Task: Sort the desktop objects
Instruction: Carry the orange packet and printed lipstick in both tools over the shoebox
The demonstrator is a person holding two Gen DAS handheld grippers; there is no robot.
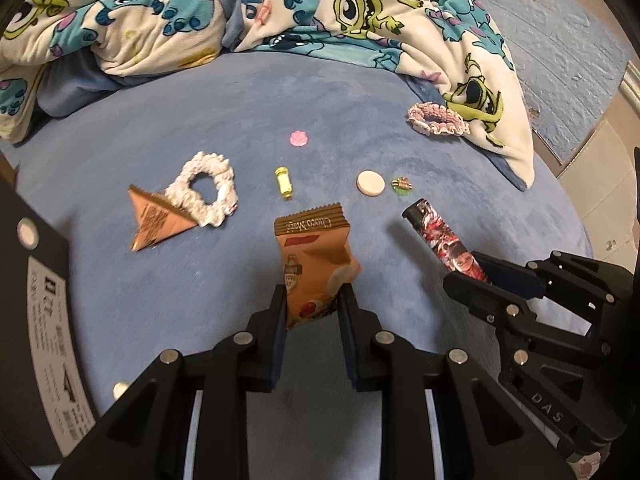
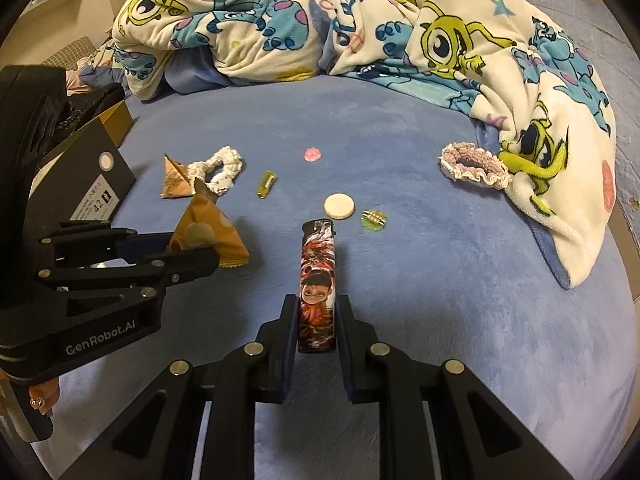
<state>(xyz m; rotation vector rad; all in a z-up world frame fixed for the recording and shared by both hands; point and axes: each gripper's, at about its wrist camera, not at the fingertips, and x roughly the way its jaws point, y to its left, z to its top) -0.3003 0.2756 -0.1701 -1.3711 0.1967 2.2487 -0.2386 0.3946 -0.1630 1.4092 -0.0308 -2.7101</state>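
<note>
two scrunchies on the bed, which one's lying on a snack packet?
The white scrunchie, at left; its edge overlaps the triangular orange packet. The pink scrunchie lies apart by the blanket.

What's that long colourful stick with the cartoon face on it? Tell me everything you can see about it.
It looks like a slim cigarette lighter with a red, white and black cartoon wrap, showing a dark-haired face, glossy like plastic, with a dark cap at its far end. The right gripper is shut on its near end, fingers on both sides. It points away over the blue plush bedcover.
</note>
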